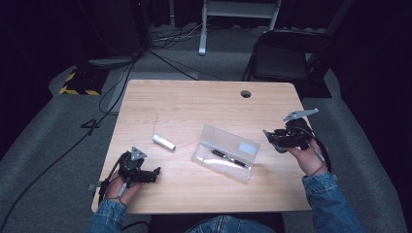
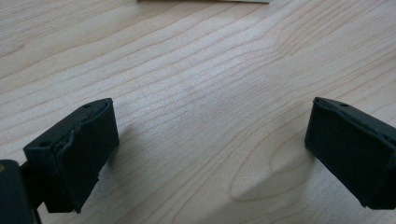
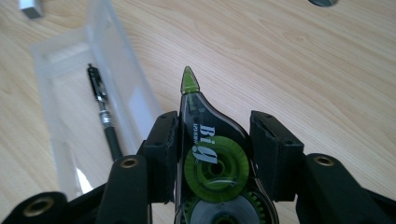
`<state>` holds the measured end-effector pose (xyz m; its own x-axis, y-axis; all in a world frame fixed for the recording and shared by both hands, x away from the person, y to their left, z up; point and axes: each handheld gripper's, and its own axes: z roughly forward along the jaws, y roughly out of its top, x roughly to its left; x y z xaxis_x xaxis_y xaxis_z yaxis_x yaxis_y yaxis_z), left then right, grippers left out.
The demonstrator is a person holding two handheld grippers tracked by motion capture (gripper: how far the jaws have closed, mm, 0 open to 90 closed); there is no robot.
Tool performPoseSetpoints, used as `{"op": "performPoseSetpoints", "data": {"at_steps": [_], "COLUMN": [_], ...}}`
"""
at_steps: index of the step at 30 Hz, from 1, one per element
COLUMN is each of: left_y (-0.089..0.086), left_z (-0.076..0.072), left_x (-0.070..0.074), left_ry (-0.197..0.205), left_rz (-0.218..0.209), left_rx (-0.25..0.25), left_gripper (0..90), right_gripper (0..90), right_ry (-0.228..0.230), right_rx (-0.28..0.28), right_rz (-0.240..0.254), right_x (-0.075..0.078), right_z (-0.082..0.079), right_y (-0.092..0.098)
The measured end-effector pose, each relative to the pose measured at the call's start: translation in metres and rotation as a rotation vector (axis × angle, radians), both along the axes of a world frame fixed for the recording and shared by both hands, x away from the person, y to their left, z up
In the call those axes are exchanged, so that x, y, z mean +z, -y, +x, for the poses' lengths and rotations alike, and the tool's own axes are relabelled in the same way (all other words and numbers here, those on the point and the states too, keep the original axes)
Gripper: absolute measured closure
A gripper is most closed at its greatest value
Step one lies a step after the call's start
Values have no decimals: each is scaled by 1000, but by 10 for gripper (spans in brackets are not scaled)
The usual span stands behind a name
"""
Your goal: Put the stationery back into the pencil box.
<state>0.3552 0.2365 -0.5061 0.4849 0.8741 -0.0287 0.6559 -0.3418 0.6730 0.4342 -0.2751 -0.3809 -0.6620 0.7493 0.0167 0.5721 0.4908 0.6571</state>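
A pen [image 1: 230,158] already lies in the open case [image 1: 226,151]. The right gripper [image 3: 212,154], jaws clamped on a tape roller [image 3: 210,158], hangs beside it, roller not yet packed. The left gripper [image 2: 210,149] rests on the counter [image 1: 194,102], jaws apart; an eraser [image 1: 163,142] waits nearby.

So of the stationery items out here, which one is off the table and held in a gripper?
The green correction tape, clamped between the right gripper's jaws. The black pen lies inside the open clear case, and the white eraser lies loose on the table.

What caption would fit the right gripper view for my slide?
Right claw clamped on a green correction tape dispenser, above a wooden table, beside an open clear pencil case holding a black pen.
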Motion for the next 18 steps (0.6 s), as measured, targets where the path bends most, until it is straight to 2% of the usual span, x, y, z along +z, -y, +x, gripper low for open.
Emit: {"op": "performPoseSetpoints", "data": {"at_steps": [9,18], "left_y": [0,0], "left_z": [0,0], "left_x": [0,0], "left_ry": [0,-1], "left_rz": [0,0], "left_rx": [0,0], "left_gripper": [31,31], "right_gripper": [540,539], "right_ry": [13,12], "right_rx": [99,164], "right_rz": [8,10], "right_x": [11,13], "right_z": [-15,-24], "right_y": [-27,-47]}}
